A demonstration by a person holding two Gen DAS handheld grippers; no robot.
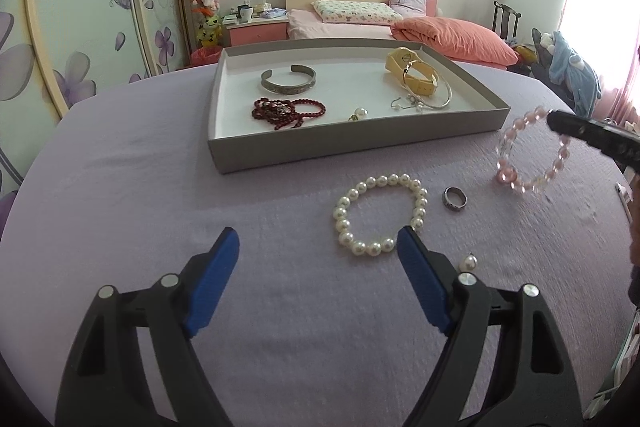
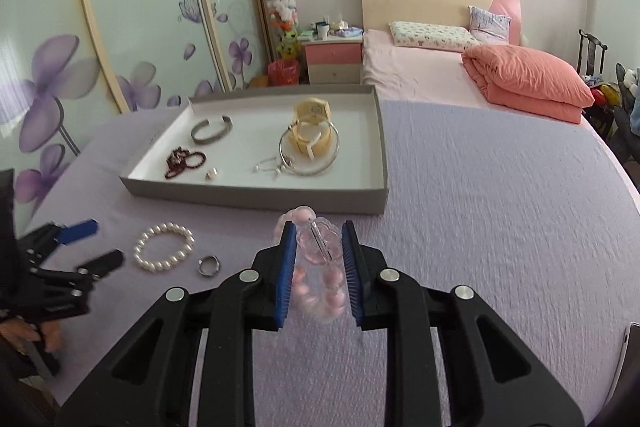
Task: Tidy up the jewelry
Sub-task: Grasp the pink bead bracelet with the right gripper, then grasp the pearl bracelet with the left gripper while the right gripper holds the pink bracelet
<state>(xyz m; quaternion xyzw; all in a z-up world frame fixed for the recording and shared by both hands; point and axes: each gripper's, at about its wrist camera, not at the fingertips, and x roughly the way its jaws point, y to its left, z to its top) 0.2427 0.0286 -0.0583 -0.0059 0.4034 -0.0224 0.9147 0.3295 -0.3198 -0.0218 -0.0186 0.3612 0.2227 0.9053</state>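
A grey tray on the lilac table holds a silver cuff, red beads, a yellow watch, a silver bangle and pearl earrings. My right gripper is shut on a pink bead bracelet, which hangs above the table in front of the tray's right corner in the left wrist view. My left gripper is open and empty, low over the table. A white pearl bracelet, a silver ring and a pearl earring lie by its right finger.
The table's round edge runs behind the tray. A bed with a pink quilt stands beyond, with a nightstand and a sliding wardrobe at the left. A chair with clothes stands at the right.
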